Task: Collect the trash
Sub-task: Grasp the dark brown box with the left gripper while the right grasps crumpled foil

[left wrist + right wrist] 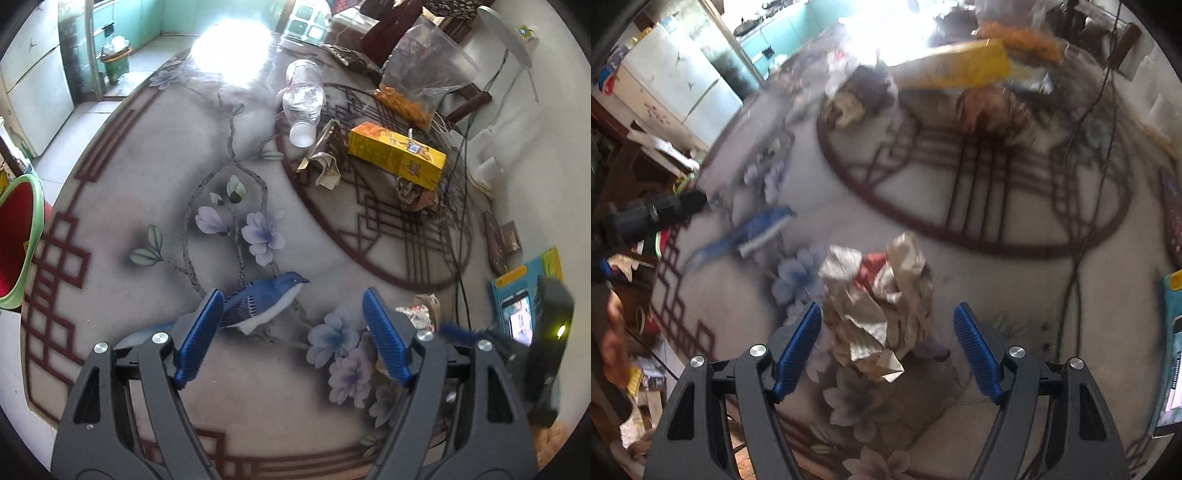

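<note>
A round table (122,288) printed with flowers and a blue bird carries the trash. In the left wrist view a crushed clear plastic bottle (303,103), a yellow carton (397,154), crumpled wrappers (325,166) and a clear bag of orange snacks (413,88) lie at the far side. My left gripper (293,301) hangs open over bare tabletop near the bird, holding nothing. In the right wrist view a crumpled paper wad (882,302) lies just ahead of and partly between the blue fingers of my right gripper (888,314), which is open; the pads do not touch it.
A green-rimmed red bin (18,240) stands off the table's left edge. A phone on a teal box (521,314) lies at the right edge, with a dark cable (461,236) running across the table. A green waste basket (116,62) stands on the floor far off. The other gripper (546,339) shows at right.
</note>
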`<state>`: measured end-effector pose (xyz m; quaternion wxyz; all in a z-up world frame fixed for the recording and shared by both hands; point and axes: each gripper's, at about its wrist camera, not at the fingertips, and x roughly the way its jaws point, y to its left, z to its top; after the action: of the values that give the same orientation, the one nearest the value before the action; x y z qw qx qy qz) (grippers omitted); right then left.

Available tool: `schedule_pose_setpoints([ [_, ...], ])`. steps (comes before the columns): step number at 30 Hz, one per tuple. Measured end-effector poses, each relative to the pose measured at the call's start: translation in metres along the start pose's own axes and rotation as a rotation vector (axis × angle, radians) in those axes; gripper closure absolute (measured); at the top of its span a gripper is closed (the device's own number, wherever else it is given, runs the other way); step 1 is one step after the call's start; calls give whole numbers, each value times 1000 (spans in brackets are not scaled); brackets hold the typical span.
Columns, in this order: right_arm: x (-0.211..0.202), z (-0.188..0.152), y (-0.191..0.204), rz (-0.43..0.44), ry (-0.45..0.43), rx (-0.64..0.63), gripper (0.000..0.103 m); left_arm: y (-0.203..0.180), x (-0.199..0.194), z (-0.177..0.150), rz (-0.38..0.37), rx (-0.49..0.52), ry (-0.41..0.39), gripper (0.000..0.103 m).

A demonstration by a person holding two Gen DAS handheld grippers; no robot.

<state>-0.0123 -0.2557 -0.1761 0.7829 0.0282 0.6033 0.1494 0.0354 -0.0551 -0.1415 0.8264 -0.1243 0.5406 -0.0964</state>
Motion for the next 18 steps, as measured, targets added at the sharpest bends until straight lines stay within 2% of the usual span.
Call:
schedule_pose_setpoints([
  [3, 4, 1, -5, 54, -8, 11, 41, -6, 5, 11, 14, -15, -13, 28],
  [4, 2, 2, -6, 82, -17, 17, 55, -9, 7, 17, 18, -12, -20, 28],
  [6, -2, 4, -6, 76, -31, 6, 63, -17, 12, 29, 14, -3, -36, 28],
  [14, -37, 8, -34, 84, -137, 98, 64, -52, 58, 92, -5, 63, -63, 28],
  [18, -46, 3, -53, 75, -154, 157, 64, -57, 100, 118, 14, 71, -21, 28],
])
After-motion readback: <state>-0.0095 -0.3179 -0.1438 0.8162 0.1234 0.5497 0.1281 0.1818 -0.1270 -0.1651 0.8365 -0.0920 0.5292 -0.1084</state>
